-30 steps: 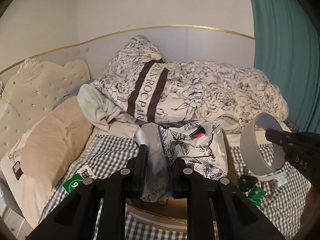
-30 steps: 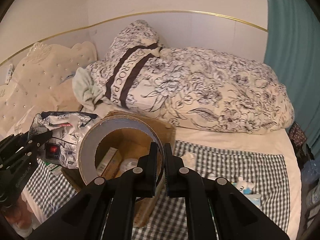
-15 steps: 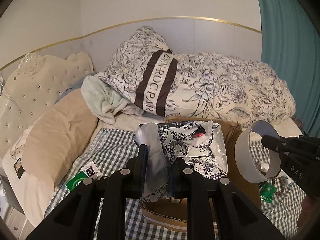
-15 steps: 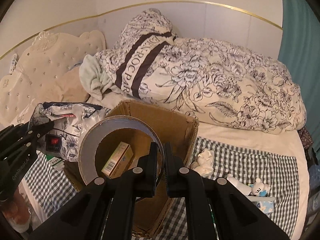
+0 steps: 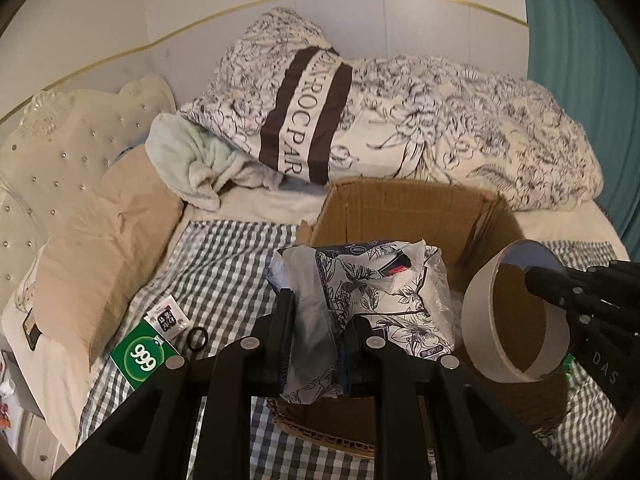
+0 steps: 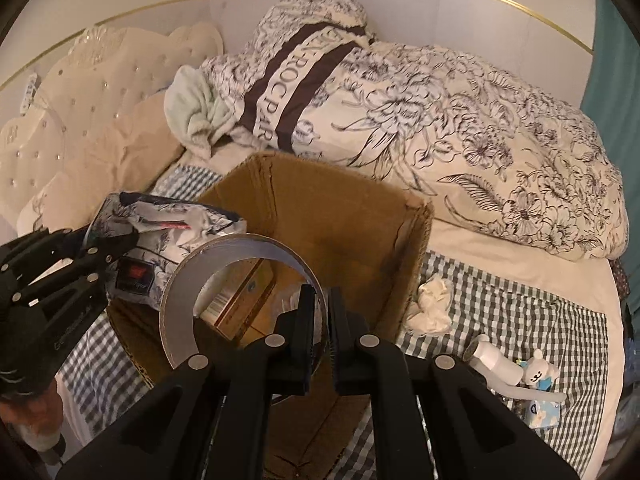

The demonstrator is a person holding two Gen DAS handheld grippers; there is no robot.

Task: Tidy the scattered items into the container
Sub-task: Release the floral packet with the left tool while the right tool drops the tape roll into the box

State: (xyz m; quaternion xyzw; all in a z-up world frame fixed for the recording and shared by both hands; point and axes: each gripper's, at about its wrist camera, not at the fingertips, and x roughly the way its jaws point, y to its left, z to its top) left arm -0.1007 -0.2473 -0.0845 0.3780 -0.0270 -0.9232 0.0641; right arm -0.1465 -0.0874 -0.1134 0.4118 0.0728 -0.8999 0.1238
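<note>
An open cardboard box (image 5: 384,208) was set on the bed (image 5: 224,256), mid-mattress. A floral bag (image 5: 384,300) was clamped in the left gripper (image 5: 316,324) over the box's left rim. A tape roll (image 6: 240,256) was pinched by its wall in the right gripper (image 6: 320,320), above the box's opening.

bed (image 5: 224,264) | on it: cardboard box (image 5: 400,208); duvet (image 5: 460,128); pillow (image 5: 100,248)
</note>
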